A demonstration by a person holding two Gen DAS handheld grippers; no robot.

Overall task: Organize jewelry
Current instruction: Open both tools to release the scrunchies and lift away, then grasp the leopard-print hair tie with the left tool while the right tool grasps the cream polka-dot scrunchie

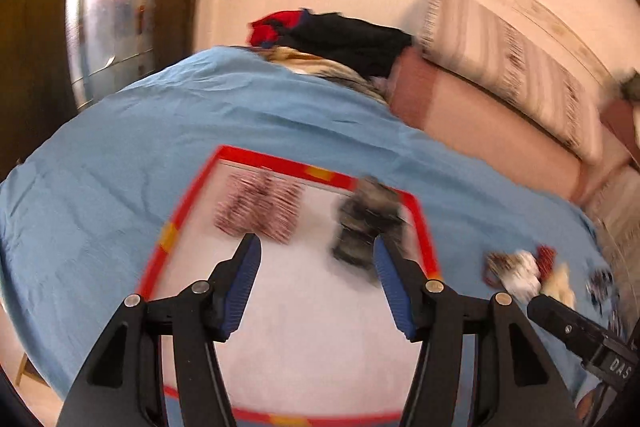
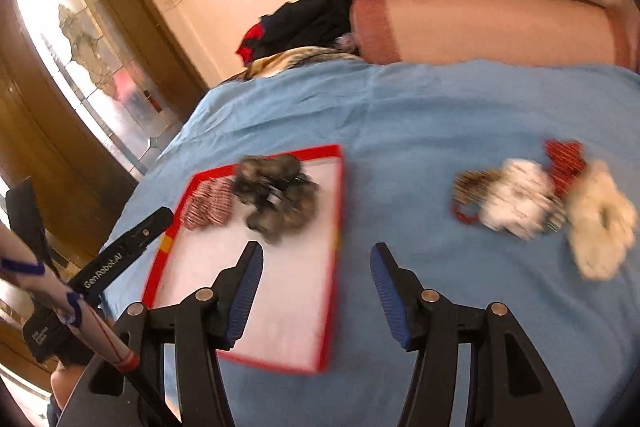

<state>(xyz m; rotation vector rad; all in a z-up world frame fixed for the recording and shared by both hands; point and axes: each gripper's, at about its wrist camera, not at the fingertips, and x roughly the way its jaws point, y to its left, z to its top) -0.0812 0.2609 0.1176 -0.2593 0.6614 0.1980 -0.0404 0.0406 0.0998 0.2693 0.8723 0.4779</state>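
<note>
A white tray with a red rim (image 1: 280,163) (image 2: 336,211) lies on a blue bedsheet. On it are red-and-white striped scrunchies (image 1: 260,211) (image 2: 210,205) and dark mottled scrunchies (image 1: 368,219) (image 2: 276,187). My left gripper (image 1: 316,251) is open and empty above the tray's middle, just short of both piles. My right gripper (image 2: 316,255) is open and empty over the tray's right edge. To the right on the sheet lies a loose pile: a brown striped piece (image 2: 472,187), a white scrunchie (image 2: 516,203) (image 1: 524,273), a red one (image 2: 564,163) and a cream one (image 2: 600,223). Both views are blurred.
The blue sheet (image 1: 200,123) (image 2: 440,107) covers a bed. Dark and red clothes (image 1: 344,39) (image 2: 308,23) are heaped at its far side beside a pink bolster (image 1: 480,123) (image 2: 480,27) and a striped pillow (image 1: 500,59). A wooden door with glass (image 2: 80,47) stands at the left.
</note>
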